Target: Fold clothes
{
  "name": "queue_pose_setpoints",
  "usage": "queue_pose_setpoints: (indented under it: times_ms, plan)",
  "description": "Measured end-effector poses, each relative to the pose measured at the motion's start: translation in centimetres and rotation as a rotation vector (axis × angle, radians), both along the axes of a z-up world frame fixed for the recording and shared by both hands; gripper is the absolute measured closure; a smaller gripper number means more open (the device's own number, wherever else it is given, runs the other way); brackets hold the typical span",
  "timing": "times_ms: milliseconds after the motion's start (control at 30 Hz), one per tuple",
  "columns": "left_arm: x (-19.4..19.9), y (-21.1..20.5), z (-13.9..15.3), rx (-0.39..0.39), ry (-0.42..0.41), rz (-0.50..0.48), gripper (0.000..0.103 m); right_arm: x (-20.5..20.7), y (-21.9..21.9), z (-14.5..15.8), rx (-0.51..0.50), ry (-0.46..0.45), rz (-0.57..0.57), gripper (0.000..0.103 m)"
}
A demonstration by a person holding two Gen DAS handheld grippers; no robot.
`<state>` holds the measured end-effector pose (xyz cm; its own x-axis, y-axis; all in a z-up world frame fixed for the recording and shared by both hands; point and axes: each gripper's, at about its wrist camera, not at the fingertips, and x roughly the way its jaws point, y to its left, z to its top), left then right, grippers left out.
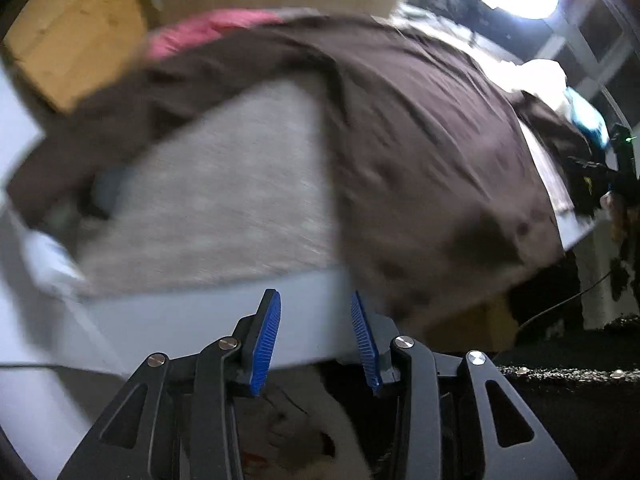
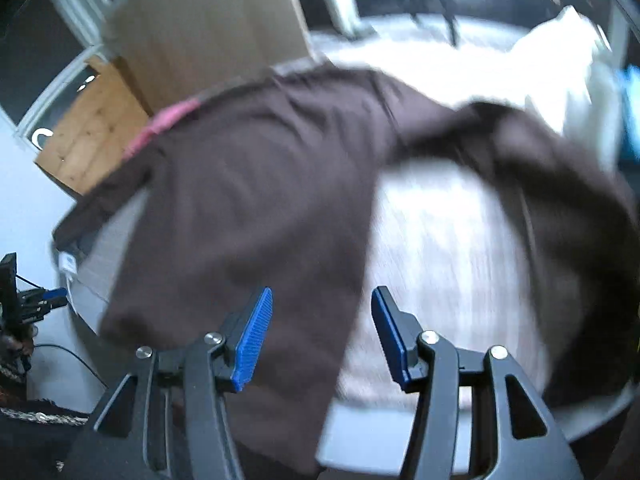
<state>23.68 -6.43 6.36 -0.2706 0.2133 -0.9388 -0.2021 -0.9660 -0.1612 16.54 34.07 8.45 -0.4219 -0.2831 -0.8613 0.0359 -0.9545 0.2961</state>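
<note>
Left wrist view: brown garment (image 1: 420, 152) drapes blurred over the grey-topped counter (image 1: 224, 200); 2 grippers, left (image 1: 316, 336) and right (image 2: 322, 336), jaws spread, pinching nothing.

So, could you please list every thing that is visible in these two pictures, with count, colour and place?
shirt: one, dark brown, spread over the table, one end hanging over the near edge
pink cloth: one, pink, at the far side, partly under the shirt
table cover: one, light grey, under the shirt
table: one, white, rim showing at the near edge
wooden board: one, light brown, beyond the table
white cloth: one, white, far side
left hand-held gripper: one, black with blue pads, open, holding nothing
right hand-held gripper: one, black with blue pads, open above the shirt's edge
</note>
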Motion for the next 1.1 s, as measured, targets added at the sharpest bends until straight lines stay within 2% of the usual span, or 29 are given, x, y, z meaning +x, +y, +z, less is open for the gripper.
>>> queue_pose_setpoints:
  times_ms: [67, 133, 233, 333, 400, 500, 567, 667, 767, 900, 1000, 1033, 1100]
  plan:
    - [0.5, 2.2, -1.6, 0.013, -0.036, 0.004, 0.067, 1.8, 1.2, -2.2, -0.028, -0.047, -0.01, 0.052]
    - [0.8, 3.6, -2.9, -0.011, -0.056, 0.007, 0.067, 2.8, 1.7, -2.6, -0.052, -0.05, -0.001, 0.052]
    - [0.8, 4.7, -4.5, -0.037, -0.077, 0.025, 0.066, 2.1, -0.2, -0.9, -0.083, 0.022, 0.09, 0.052]
    - [0.7, 5.3, -5.1, -0.028, -0.075, 0.04, 0.066, -1.2, -5.0, 2.5, -0.098, 0.121, 0.224, 0.052]
    - [0.6, 5.6, -5.1, -0.022, -0.066, 0.043, 0.066, -4.9, -9.7, 4.1, -0.082, 0.161, 0.302, 0.052]
    - [0.4, 5.9, -5.4, -0.022, -0.058, 0.04, 0.067, -11.3, -18.4, 4.7, -0.035, 0.205, 0.44, 0.052]
    - [0.4, 5.9, -5.5, -0.009, -0.055, 0.038, 0.067, -15.2, -24.5, 3.6, 0.023, 0.192, 0.53, 0.052]
    - [0.4, 5.6, -5.7, 0.016, -0.053, 0.048, 0.069, -19.4, -33.9, 0.4, 0.18, 0.105, 0.634, 0.052]
    - [0.5, 5.2, -5.7, 0.046, -0.049, 0.054, 0.069, -22.2, -39.4, -2.9, 0.333, 0.044, 0.7, 0.052]
    - [0.3, 4.6, -6.0, 0.071, -0.059, 0.053, 0.07, -24.9, -41.9, -5.5, 0.499, 0.001, 0.697, 0.052]
    - [0.0, 4.5, -6.0, 0.092, -0.062, 0.039, 0.081, -26.7, -41.8, -6.5, 0.478, -0.056, 0.659, 0.054]
    - [-0.2, 4.7, -6.0, 0.1, -0.064, 0.028, 0.087, -27.1, -41.6, -6.5, 0.449, -0.068, 0.652, 0.067]
    - [-0.4, 4.8, -5.9, 0.108, -0.063, 0.007, 0.09, -27.7, -41.0, -6.4, 0.388, -0.093, 0.629, 0.083]
